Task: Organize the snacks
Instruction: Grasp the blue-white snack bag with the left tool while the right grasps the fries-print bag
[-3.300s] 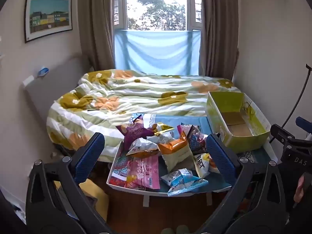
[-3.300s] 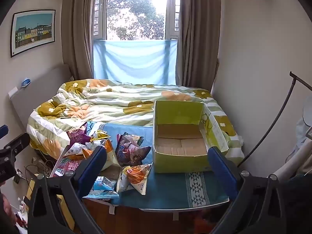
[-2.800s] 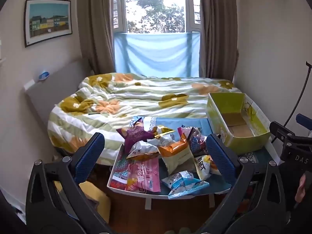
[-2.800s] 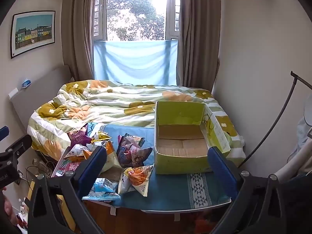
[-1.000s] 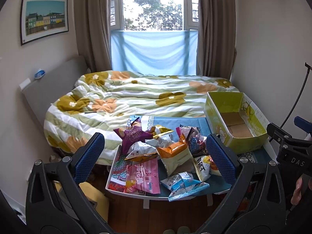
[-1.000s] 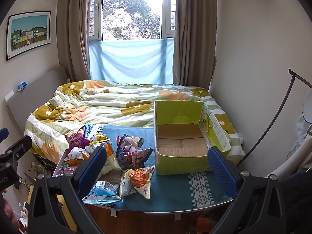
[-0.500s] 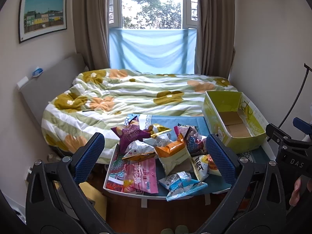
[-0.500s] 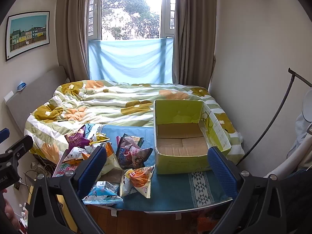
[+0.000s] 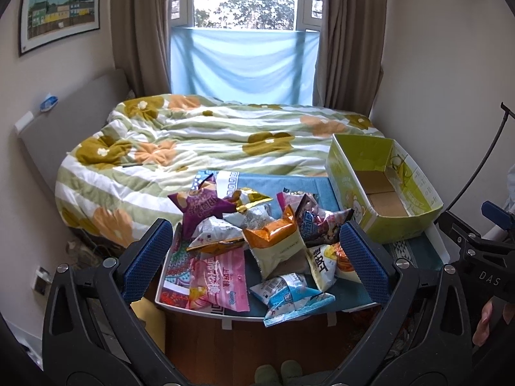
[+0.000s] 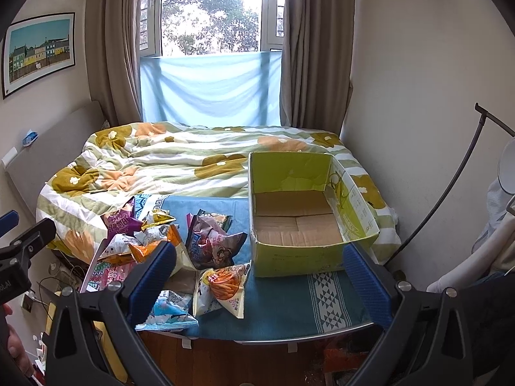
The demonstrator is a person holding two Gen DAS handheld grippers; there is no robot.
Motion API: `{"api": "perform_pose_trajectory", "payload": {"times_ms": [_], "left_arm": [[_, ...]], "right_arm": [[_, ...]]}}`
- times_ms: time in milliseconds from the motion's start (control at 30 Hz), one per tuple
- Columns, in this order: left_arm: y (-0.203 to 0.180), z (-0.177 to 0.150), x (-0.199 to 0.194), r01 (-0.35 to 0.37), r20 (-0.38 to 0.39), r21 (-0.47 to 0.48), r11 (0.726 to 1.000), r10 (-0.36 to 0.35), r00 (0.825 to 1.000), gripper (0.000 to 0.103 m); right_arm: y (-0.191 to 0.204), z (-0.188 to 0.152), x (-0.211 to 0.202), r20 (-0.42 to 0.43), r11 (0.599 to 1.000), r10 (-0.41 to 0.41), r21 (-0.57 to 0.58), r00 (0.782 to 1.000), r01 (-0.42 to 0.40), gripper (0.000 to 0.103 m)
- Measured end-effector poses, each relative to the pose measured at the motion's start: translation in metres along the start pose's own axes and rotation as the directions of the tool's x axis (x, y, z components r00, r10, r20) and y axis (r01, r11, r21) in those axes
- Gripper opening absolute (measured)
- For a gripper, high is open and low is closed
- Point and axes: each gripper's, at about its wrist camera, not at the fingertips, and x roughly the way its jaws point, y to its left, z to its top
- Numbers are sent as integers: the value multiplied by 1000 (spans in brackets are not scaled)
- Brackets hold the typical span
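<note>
We are at the very start: nothing is packed yet. Our left tongs (image 9: 254,257) hang wide and empty above the heap of snack bags (image 9: 257,241), which lies on the worktop (image 10: 289,308) at about nine o'clock from the green box (image 10: 296,257). Our right tongs (image 10: 257,276) are wide and empty too, facing the bare box. Next, we judge, one pair must drop onto a top bag, probably the orange bag (image 9: 276,241), and pinch it.

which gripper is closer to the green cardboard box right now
Right. The right gripper faces the green cardboard box almost head-on, while the left gripper hangs over the snack pile, with the box off to its right.
</note>
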Motion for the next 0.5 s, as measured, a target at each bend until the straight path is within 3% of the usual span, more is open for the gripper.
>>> {"api": "perform_pose_trajectory", "payload": {"times_ms": [167, 300, 500], "left_arm": [[-7, -19, 31, -9, -97, -29, 1000, 6, 995, 102], [-17, -42, 64, -38, -191, -63, 997, 25, 981, 102], [-32, -75, 119, -97, -318, -137, 986, 49, 947, 102]], "right_arm": [[-7, -11, 19, -56, 999, 33, 4, 998, -33, 103], [-17, -19, 50, -113, 996, 91, 13, 989, -90, 103], [-24, -35, 115, -243, 976, 214, 5, 946, -220, 103]]}}
